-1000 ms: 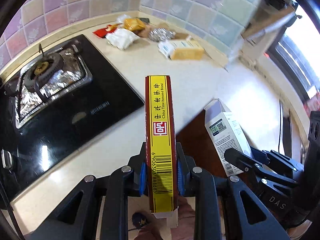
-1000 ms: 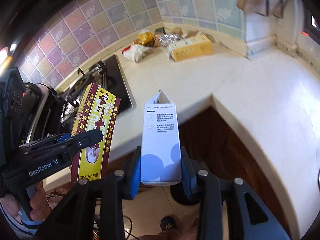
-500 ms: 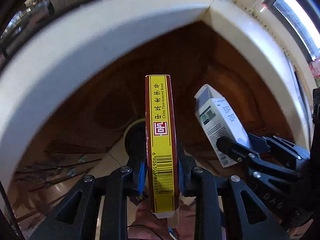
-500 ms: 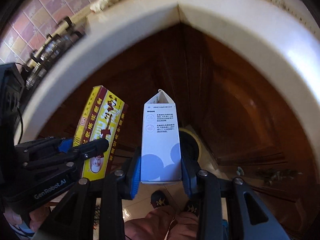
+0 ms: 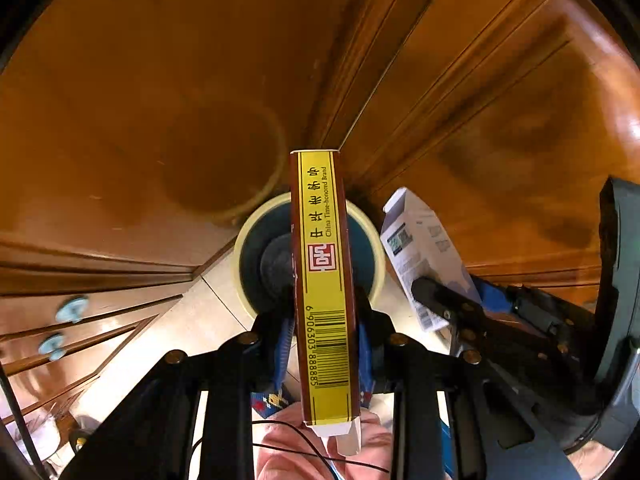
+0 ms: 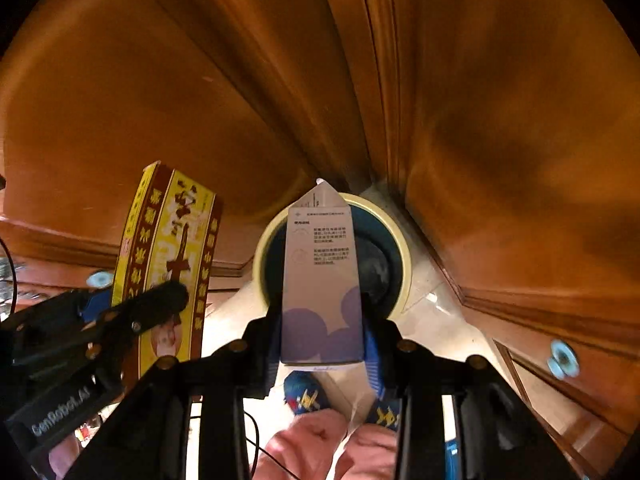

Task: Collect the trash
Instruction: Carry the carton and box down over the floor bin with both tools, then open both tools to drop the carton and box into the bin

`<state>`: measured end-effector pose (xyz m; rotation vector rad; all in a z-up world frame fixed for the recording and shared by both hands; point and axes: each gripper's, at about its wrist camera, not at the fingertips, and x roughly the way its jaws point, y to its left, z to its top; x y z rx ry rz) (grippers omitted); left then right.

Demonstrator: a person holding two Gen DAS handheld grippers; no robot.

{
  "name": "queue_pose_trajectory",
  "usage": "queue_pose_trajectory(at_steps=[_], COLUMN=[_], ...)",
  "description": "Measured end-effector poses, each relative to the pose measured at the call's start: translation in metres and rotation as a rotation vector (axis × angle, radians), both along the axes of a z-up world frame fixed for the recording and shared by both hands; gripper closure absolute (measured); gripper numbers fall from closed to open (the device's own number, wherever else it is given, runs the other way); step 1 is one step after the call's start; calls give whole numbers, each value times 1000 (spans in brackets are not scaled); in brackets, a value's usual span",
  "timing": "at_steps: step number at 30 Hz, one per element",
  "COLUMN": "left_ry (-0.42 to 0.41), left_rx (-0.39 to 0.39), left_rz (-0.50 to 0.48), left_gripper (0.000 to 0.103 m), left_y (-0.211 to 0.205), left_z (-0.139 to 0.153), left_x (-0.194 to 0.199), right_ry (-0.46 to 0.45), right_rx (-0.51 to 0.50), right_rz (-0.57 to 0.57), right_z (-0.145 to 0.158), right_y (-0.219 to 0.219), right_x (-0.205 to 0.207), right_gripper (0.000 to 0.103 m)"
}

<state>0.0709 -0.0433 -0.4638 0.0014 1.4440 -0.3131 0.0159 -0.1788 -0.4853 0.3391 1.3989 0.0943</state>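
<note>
Your left claw [image 5: 324, 340] is clamped on the yellow-and-brown box [image 5: 324, 280], its pads against the narrow sides, the box standing on end. Your right claw [image 6: 322, 340], at three o'clock of it, grips the white-and-purple carton [image 6: 320, 280]. Beyond both, at twelve o'clock, the cream-rimmed trash bin [image 5: 372, 232] stands on the tiled floor [image 5: 192, 320], against the wooden cabinet doors [image 5: 160, 80].

Left claw [image 5: 324, 340] and right claw [image 6: 322, 336] point down, clamped.
</note>
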Motion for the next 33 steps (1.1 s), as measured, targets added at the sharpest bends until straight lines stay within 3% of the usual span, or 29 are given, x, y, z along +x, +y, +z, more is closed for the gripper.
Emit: queue_pose_trajectory(at_steps=[4,8,12,17,23,33], left_ry=[12,24,0,-37,-71,-155], left_rx=[16,34,50,83,88,48], left_rz=[-18,-12,10,-10,-40,2], left_gripper=[76,46,24,20,20,20], left_y=[-6,-3,10,16,10,13], left_z=[-32,-46,-40,-24,21,126], left_x=[3,7,-5,1,-7,-29], right_ry=[9,23,19,0,-8,-80], right_rx=[-6,6,24,20,22,-10], right_rz=[2,-15,-33,-34,-34,10], right_z=[-31,-46,-42,-21,14,122], right_y=[-3,-9,-10,-3,3,-8], right_x=[10,9,12,3,-7,-22], right_gripper=[68,67,64,63,63,63])
